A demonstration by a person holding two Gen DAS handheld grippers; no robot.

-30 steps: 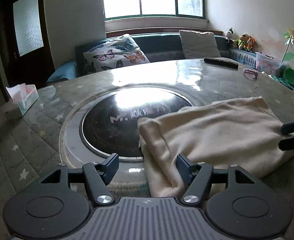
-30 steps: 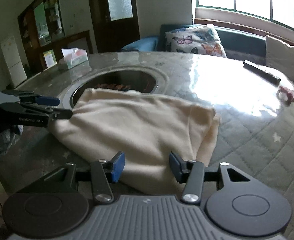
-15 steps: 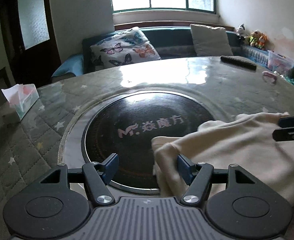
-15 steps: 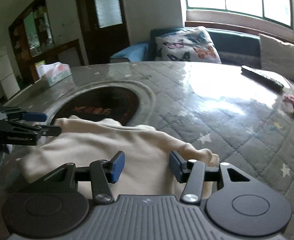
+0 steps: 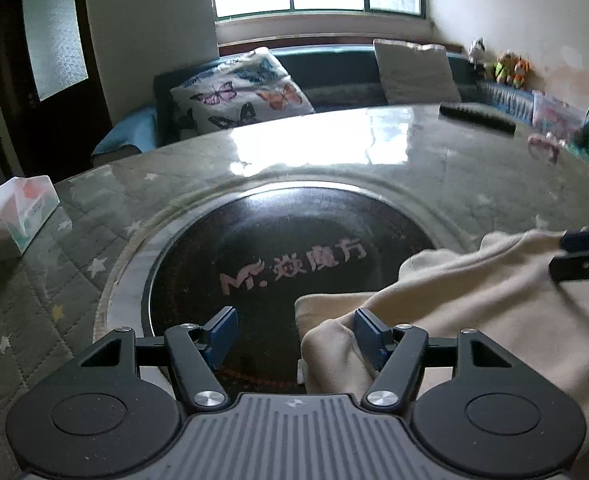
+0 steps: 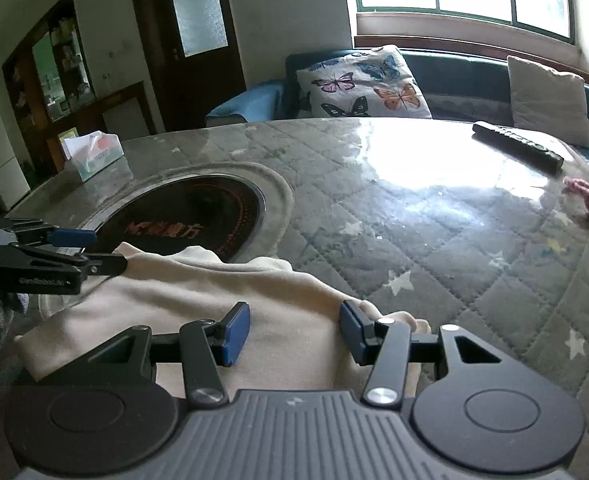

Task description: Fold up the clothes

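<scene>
Cream cloth (image 5: pixel 470 296), soft and fleecy-looking, lies bunched on the near side of the round surface (image 6: pixel 434 216), its far edge lapping over the rim of a dark glassy disc (image 5: pixel 278 248) set into the middle. The disc is ringed by a pale band and carries pinkish lettering. The surface itself is covered in a grey quilted sheet with small stars under a glossy layer that throws back the window light.

The garment's long axis runs across the near edge, from one gripper to the other; what kind of garment it is I cannot tell, since its near part is cut off behind the gripper bodies.

The left gripper (image 5: pixel 294 334) has its blue-padded jaws standing apart; a rounded fold of cloth rests against the right-hand pad while the other pad is bare over the disc. The right gripper (image 6: pixel 294 330) also has its jaws apart, with cloth lying between them and bunched at one pad; whether either pad presses on it is hard to make out.

Farther back sit a tissue box (image 5: pixel 22 208), a dark remote (image 6: pixel 518 146), a small blurred pink item (image 6: pixel 584 196) and a butterfly cushion (image 6: pixel 364 84).
</scene>
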